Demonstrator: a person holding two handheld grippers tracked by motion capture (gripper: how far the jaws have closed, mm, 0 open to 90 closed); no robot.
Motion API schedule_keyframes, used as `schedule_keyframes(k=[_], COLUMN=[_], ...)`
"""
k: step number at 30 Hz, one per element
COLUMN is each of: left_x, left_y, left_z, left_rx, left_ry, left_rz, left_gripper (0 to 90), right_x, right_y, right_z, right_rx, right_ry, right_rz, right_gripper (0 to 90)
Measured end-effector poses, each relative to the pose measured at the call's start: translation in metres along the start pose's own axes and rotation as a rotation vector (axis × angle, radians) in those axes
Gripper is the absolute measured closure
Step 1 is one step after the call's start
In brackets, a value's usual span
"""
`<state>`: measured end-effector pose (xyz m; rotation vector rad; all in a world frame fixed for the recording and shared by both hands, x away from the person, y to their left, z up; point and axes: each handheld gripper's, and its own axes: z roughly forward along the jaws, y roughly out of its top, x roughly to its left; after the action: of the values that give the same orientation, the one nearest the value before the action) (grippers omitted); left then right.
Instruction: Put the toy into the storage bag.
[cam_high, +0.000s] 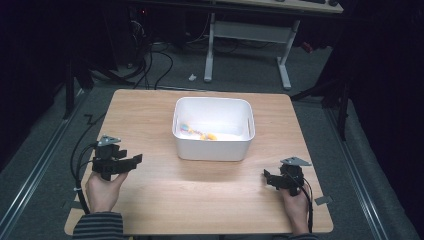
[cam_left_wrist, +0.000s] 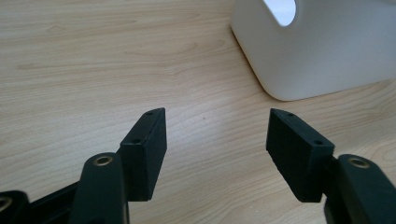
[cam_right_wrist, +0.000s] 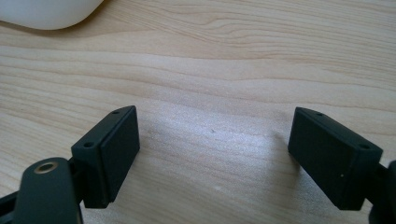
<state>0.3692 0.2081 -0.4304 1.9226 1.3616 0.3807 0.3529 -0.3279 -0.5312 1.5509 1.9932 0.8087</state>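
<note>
A white plastic bin (cam_high: 213, 149) stands in the middle of the wooden table (cam_high: 200, 200); small yellow and blue items (cam_high: 199, 133) lie on its floor. My left gripper (cam_high: 134, 161) rests near the table's left edge, held in a hand, its jaws apart and pointing toward the bin. In the left gripper view its jaws (cam_left_wrist: 217, 140) are open over bare wood, with the bin's corner (cam_left_wrist: 317, 51) ahead at the right. My right gripper (cam_high: 267, 178) sits at the front right, open too. In the right gripper view (cam_right_wrist: 212, 144) nothing lies between its jaws, and the bin's base (cam_right_wrist: 46, 11) shows at top left.
Cables (cam_high: 80, 160) trail from the left gripper off the table's left edge. Beyond the table, a white-legged desk (cam_high: 250, 35) and loose cables (cam_high: 160, 65) occupy the grey floor. Bare wood stretches between the two grippers in front of the bin.
</note>
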Motion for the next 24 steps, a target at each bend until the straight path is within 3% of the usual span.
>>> schedule_keyframes(k=[4, 20, 24], left_x=[-0.003, -0.008, -0.013], left_y=[-0.005, -0.02, -0.022], left_z=[0.008, 0.042, 0.049], left_rx=[0.03, 0.106, 0.104], left_ry=[0.017, 0.036, 0.045], left_rz=[0.023, 0.037, 0.056], left_gripper=[37.8, 36.1, 35.8], right_x=[0.0, 0.001, 0.001], right_y=[0.0, 0.0, 0.0], right_z=[0.0, 0.0, 0.0], right_rx=[-0.002, -0.002, -0.001], right_ry=[0.001, 0.0, 0.001], right_rz=[0.0, 0.0, 0.001], right_gripper=[16.7, 16.7, 16.7])
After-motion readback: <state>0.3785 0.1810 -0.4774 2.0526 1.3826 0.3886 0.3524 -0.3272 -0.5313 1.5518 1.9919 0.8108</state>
